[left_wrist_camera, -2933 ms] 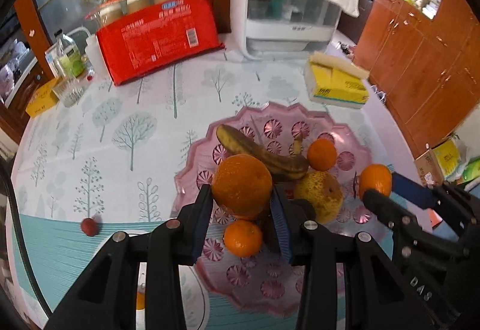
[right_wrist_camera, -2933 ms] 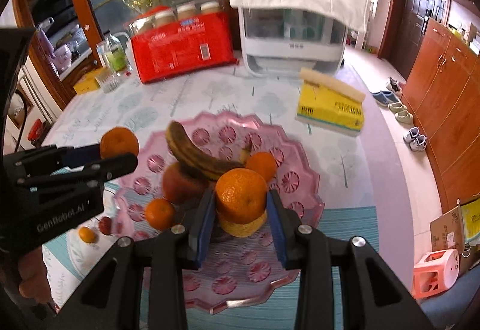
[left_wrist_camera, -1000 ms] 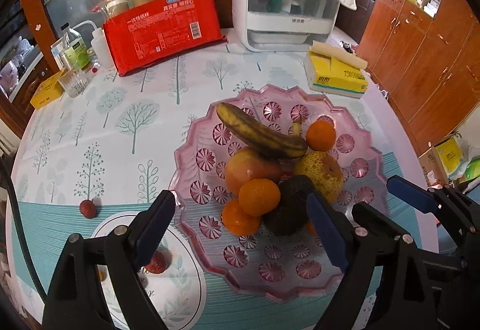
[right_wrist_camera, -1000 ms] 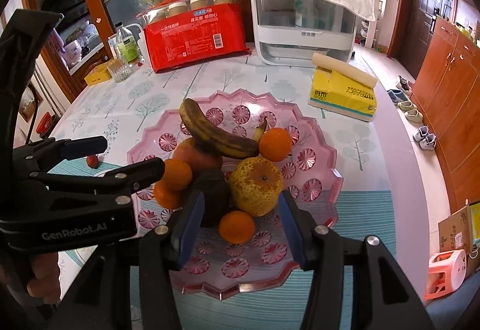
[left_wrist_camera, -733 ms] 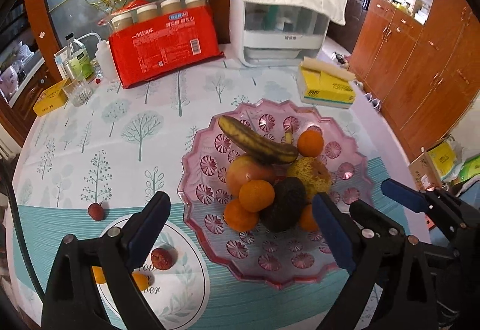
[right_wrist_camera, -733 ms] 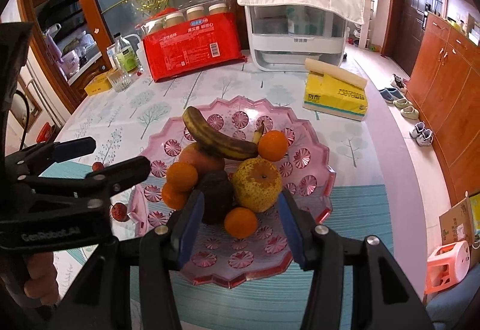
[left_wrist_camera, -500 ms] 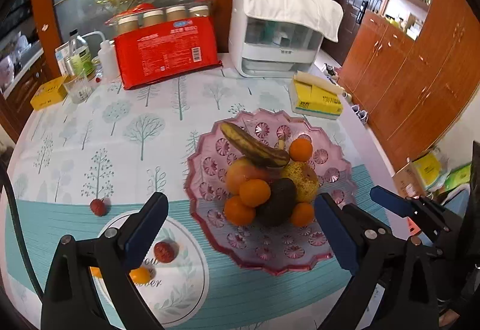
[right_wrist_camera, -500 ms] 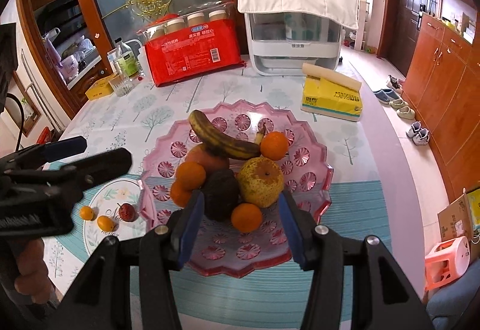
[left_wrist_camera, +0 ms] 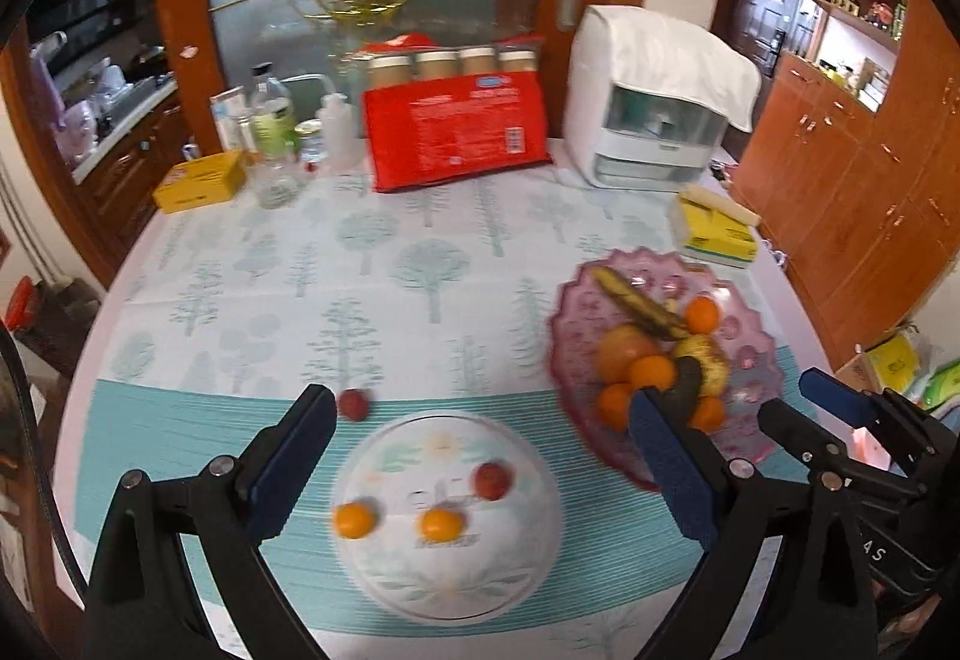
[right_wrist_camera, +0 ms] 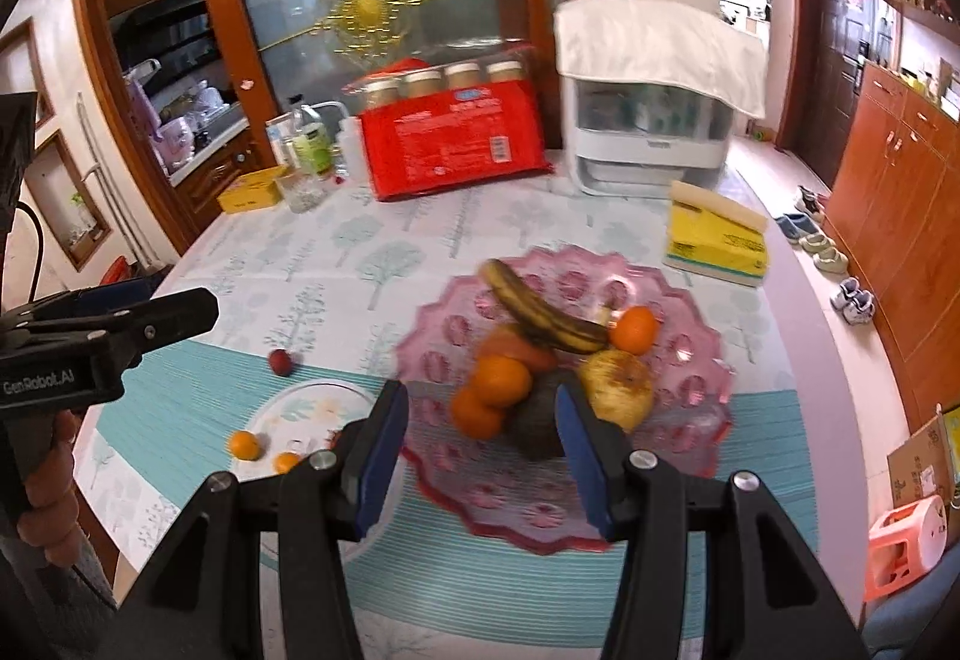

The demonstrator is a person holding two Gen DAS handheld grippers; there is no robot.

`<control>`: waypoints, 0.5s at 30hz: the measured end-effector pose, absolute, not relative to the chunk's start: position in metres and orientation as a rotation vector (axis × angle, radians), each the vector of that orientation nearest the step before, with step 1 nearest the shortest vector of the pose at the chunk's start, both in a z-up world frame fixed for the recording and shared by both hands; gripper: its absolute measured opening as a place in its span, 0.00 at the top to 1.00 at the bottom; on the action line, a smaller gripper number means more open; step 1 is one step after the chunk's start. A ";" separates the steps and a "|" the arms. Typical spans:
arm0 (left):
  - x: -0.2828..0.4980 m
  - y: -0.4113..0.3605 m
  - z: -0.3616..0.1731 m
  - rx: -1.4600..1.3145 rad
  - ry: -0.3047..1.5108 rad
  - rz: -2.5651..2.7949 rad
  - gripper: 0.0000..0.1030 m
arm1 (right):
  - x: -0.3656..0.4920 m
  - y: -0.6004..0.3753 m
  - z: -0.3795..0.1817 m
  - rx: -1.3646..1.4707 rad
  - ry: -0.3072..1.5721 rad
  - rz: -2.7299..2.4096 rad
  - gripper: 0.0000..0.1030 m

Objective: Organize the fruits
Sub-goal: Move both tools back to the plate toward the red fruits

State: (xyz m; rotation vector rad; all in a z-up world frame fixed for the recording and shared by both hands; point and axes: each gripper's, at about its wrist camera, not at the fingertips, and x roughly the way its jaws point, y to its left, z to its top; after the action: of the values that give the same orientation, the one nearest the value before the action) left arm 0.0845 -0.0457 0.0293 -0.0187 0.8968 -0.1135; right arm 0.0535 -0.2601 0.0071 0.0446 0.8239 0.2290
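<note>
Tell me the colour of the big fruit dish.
Translucent pink fruit dish with red floral medallions, clearest in the right wrist view.

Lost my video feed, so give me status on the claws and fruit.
Both claws, left and right, open, empty. Fruit piled on pink tray; three small fruits on white plate, one red fruit loose on table. Nothing blocking.

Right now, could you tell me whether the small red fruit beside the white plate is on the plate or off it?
Off: the small red fruit lies on the tablecloth, beyond the white plate's rim.

The left gripper (right_wrist_camera: 114, 321) body reads "GenRobot.AI"; other labels are too blurred to read.
</note>
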 end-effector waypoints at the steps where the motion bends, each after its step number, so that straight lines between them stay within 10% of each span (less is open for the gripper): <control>1: 0.083 -0.037 0.029 -0.019 0.898 -0.102 0.06 | 0.053 -0.254 0.007 0.043 0.824 0.237 0.50; 15: 0.101 0.058 -0.007 0.068 0.955 -0.018 0.06 | 0.063 -0.158 -0.023 0.034 0.891 0.305 0.50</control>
State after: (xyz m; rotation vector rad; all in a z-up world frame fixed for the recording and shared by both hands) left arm 0.1012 0.0583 -0.0066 0.0681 0.9552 -0.0176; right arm 0.0634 -0.1576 -0.0228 0.0338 0.8911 0.3055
